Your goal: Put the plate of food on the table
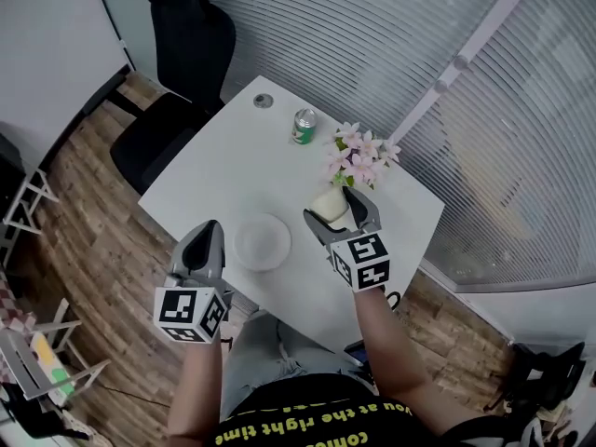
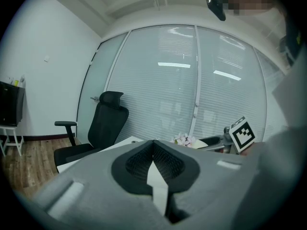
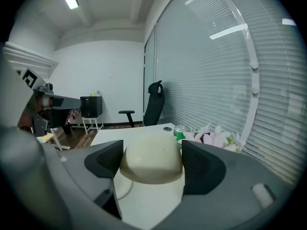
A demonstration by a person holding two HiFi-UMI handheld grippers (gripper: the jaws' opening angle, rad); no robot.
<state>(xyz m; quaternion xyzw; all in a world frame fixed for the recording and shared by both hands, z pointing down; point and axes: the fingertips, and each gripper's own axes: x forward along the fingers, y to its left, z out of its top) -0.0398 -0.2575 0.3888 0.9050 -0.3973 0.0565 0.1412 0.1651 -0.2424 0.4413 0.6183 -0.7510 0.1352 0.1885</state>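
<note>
Between the pads of the right gripper (image 1: 340, 207) sits a cream, dome-shaped lump (image 3: 151, 164). The jaws stand about half open and press against its two sides, as the right gripper view shows. Whether the lump rests on the table or hangs just above it cannot be told. The left gripper (image 1: 208, 234) is held over the near edge of the table. Its black ribbed pads meet at the tips, closed with nothing between them. Each gripper carries its cube of square markers toward the person, whose forearms reach in from the bottom of the head view. The white plate (image 1: 262, 241) lies flat on the white table (image 1: 223, 170), near its front edge. It is between the two grippers, just beside the left one's tips and a little apart from the right one's. Just beyond the right gripper stands a bunch of pale pink flowers (image 1: 361, 155), nearly touching the held lump in the head view. Farther along the tabletop a green can (image 1: 304, 127) stands upright, and past it a round grommet (image 1: 264, 101) is set into the far corner. A black office chair (image 1: 182, 73) is drawn up at the far left side of the table, on a wood floor (image 1: 84, 203). A glass wall with lowered blinds (image 1: 391, 35) runs along the right.
</note>
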